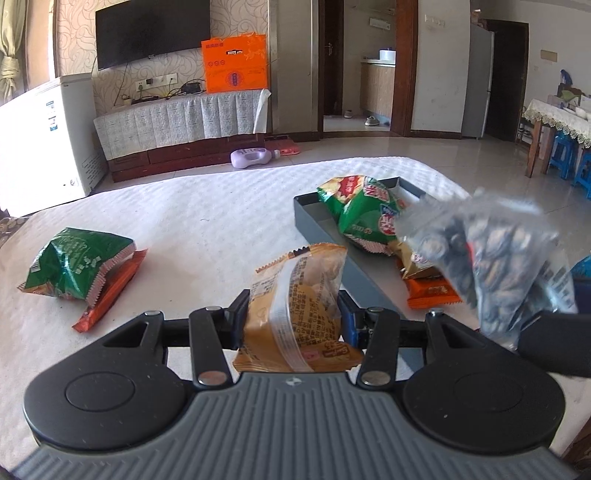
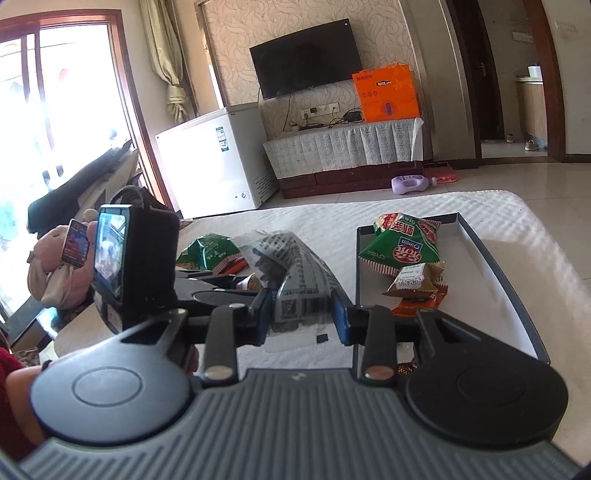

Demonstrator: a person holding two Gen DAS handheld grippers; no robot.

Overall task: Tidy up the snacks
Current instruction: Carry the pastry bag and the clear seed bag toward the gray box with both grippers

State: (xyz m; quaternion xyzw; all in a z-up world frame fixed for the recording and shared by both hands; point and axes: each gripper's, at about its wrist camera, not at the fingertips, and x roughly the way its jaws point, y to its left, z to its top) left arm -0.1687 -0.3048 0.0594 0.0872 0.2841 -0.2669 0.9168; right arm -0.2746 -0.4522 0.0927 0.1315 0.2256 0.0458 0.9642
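Left gripper point(image 1: 293, 314): jaws clamped on a tan snack packet point(image 1: 295, 310), held upright above the white tabletop point(image 1: 207, 206), just left of the tray's near corner.

Right gripper point(image 2: 301, 314): jaws clamped on a clear bag of dark seeds point(image 2: 291, 269), printed label and barcode facing the camera; same bag seen blurred at the right of the left wrist view point(image 1: 491, 266), raised over the near end of the tray.

Grey tray point(image 1: 306, 221), shallow, pale inside, resting on the tabletop to the right; also seen from the right wrist point(image 2: 491, 258).

In the tray: green chip bag point(image 1: 362, 218) with red lettering, toward the far half; small brown packet point(image 2: 413, 280) just in front of it, touching; orange wrapper point(image 1: 432, 291) nearest the camera, partly under the brown packet.

Outside the tray, well apart to the left on the tabletop: second green bag point(image 1: 74, 262), lying on top of a flat orange-red wrapper point(image 1: 110, 291) that sticks out beneath it.

Background, left wrist view: black television point(image 1: 151, 33) on the wall; orange box point(image 1: 234, 64) on a cloth-covered cabinet point(image 1: 177, 118); white chest freezer point(image 1: 44, 136) at left; purple bottle point(image 1: 251, 158) lying on the floor; blue stools point(image 1: 565, 155) under a side table at far right.
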